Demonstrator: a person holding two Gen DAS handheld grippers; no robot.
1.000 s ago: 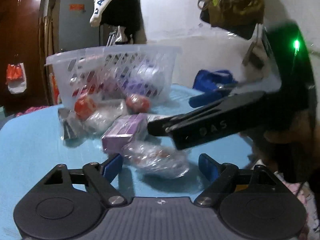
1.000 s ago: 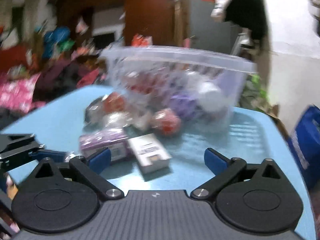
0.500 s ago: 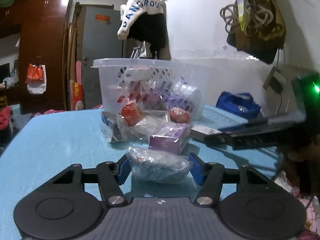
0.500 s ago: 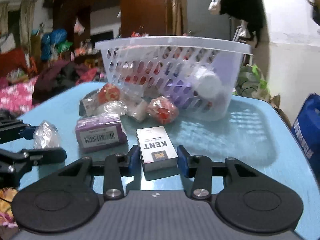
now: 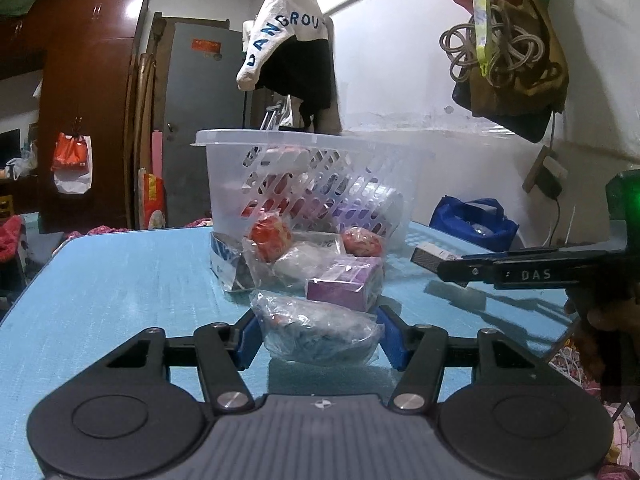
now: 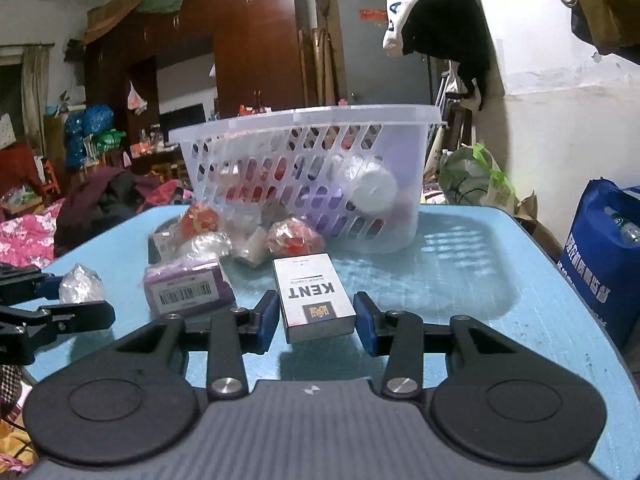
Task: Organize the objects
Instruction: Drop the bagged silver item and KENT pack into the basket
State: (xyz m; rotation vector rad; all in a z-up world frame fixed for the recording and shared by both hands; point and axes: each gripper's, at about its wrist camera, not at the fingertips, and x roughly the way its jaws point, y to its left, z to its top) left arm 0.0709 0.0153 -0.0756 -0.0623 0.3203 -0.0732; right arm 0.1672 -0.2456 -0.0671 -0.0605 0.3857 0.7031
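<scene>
both pairs of jaws have just been closing, and each now has something between its blue pads. the left gripper [image 5: 318,338] pinches a crinkled clear plastic packet [image 5: 316,334], its pads pressed into both sides of the wrap. the right gripper [image 6: 316,316] clamps a white kent cigarette box [image 6: 314,298] by its long sides; the box looks raised slightly off the blue table [image 6: 460,280], with a shadow under its near end. both tools point forward and a little downward, toward the basket.

taking the clear slotted basket [image 6: 312,168] as the landmark: it stands at the far side of the table, upright, and through its slots show a white round-ended container [image 6: 372,190], something purple and some red items, too blurred behind the plastic to name. just in front of the basket lies a loose heap: two red wrapped balls [image 6: 296,236], a pale wrapped bundle [image 6: 210,246] and a purple box with a barcode [image 6: 188,290]. the kent box is in front of that heap, the plastic packet further to the heap's left side as the right camera sees it.

in the left view a hand [image 5: 604,320] grips the right tool's handle at the picture's right edge. right of the basket, off the table, stands a blue bag [image 6: 604,256].
</scene>
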